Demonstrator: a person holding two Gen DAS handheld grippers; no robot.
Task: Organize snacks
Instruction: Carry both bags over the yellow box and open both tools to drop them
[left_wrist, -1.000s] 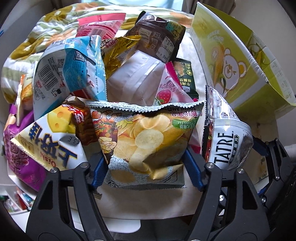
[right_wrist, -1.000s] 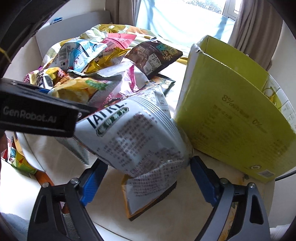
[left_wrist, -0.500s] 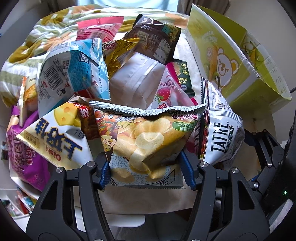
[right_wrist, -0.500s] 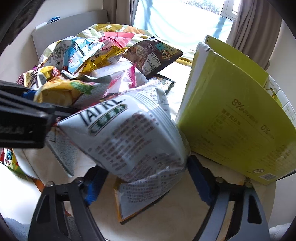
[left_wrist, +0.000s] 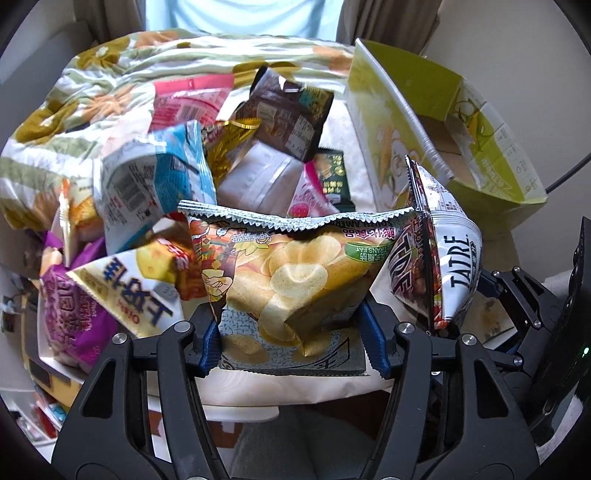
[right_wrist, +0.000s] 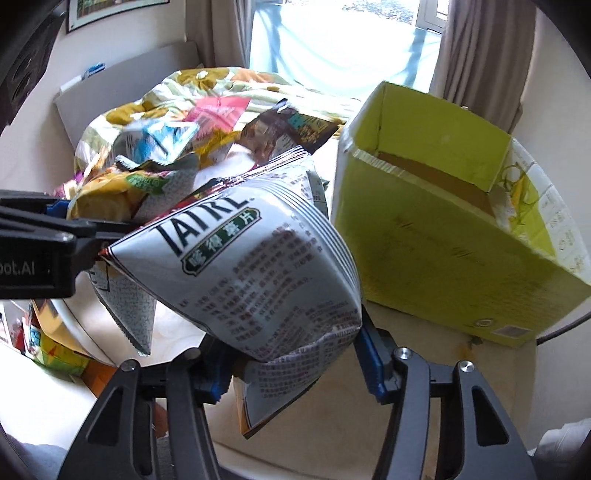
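Both grippers are loaded. Left gripper (left_wrist: 291, 343), at the bottom centre of its view, is clamped on the lower part of a chip bag (left_wrist: 291, 273) printed with yellow crisps; the blue pads press in on both sides and the bag stands upright, serrated top edge across the middle of the frame. Right gripper (right_wrist: 291, 369), at the bottom centre of its own view, is clamped on the lower end of a white TATRE bag (right_wrist: 251, 266), which fills the middle of that frame and tilts left. In the left view the same TATRE bag (left_wrist: 439, 254) shows at right, just beside the chip bag.

By my reading the step in hand is the carry: each bag is gripped and looks lifted off the pile, though contact with the heap below is hidden. The green box (right_wrist: 443, 236) sits open-topped at the right of the right view, just beside the TATRE bag, and seems empty as far as its inside shows. The next move probably calls for swinging the TATRE bag right, over the near wall, and opening the jaws; the chip bag would follow.

Count: two grippers, two held bags, one box. The pile (left_wrist: 192, 162) at upper left of the left view holds roughly ten more packets; overlaps prevent an exact number.
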